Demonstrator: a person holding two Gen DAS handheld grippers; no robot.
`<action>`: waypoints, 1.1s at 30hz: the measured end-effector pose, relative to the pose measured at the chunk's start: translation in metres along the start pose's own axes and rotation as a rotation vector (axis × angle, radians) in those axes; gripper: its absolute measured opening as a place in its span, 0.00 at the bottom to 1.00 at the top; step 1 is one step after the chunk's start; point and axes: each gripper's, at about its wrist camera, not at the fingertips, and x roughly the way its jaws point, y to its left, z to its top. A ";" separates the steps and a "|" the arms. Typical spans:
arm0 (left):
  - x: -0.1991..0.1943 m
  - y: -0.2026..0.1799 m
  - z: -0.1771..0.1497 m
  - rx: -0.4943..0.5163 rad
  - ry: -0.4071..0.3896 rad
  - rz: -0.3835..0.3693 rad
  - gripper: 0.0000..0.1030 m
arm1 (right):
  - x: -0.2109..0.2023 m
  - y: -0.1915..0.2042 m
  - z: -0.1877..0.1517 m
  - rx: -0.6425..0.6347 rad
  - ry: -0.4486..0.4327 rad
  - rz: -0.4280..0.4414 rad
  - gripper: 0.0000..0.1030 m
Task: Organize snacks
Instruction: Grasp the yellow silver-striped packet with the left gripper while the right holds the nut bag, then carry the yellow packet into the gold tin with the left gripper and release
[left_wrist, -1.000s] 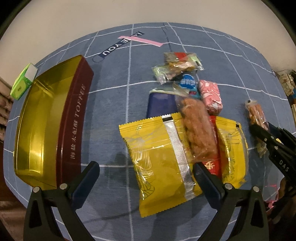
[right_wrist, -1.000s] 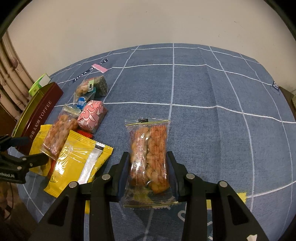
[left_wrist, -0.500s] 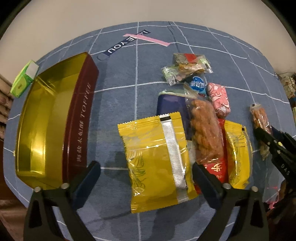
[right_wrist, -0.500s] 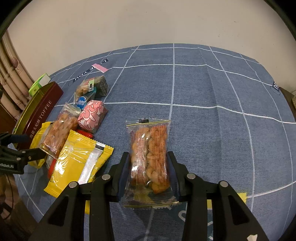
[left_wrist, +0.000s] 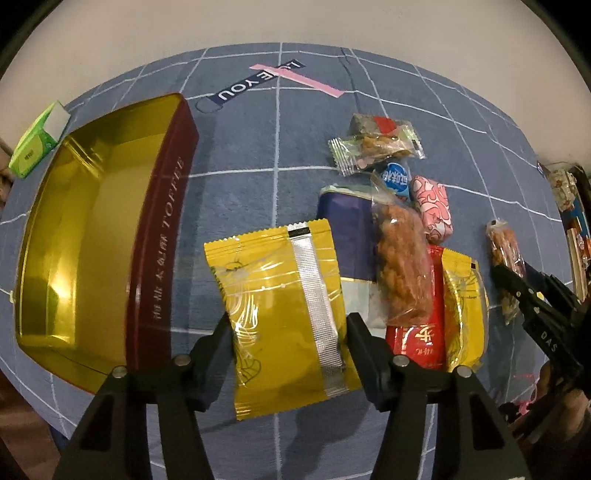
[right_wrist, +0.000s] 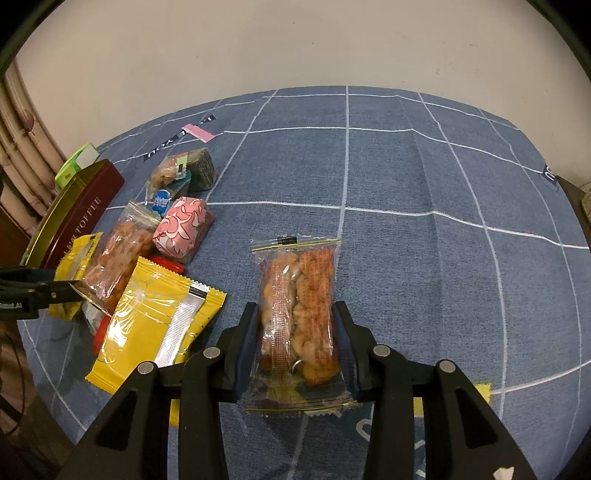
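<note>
Gripping the yellow packet (left_wrist: 284, 314) between the left tongs (left_wrist: 288, 332), right tongs (right_wrist: 295, 336) clamped on the twist-snack bag (right_wrist: 297, 314), best kept level toward the toffee tin (left_wrist: 92, 236) leftward.

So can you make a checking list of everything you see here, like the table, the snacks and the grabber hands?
Surface: blue checked cloth.
Job's things: open gold toffee tin, empty; snack pile beside it.
Clutter: green box; pink strip.
Grippers: left gripper closed on yellow packet; right gripper closed on clear twist-snack packet.
Cables: dark cord at the left edge of the right view.
Surroundings: cream wall.
</note>
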 end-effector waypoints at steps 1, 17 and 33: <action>-0.003 0.000 -0.001 0.005 -0.005 -0.004 0.59 | 0.000 0.000 0.000 -0.003 0.002 -0.005 0.37; -0.068 0.035 -0.001 0.103 -0.128 0.033 0.59 | 0.004 0.012 0.003 -0.032 0.041 -0.095 0.37; -0.035 0.160 -0.003 0.082 -0.051 0.180 0.59 | 0.007 0.021 0.005 0.002 0.057 -0.168 0.36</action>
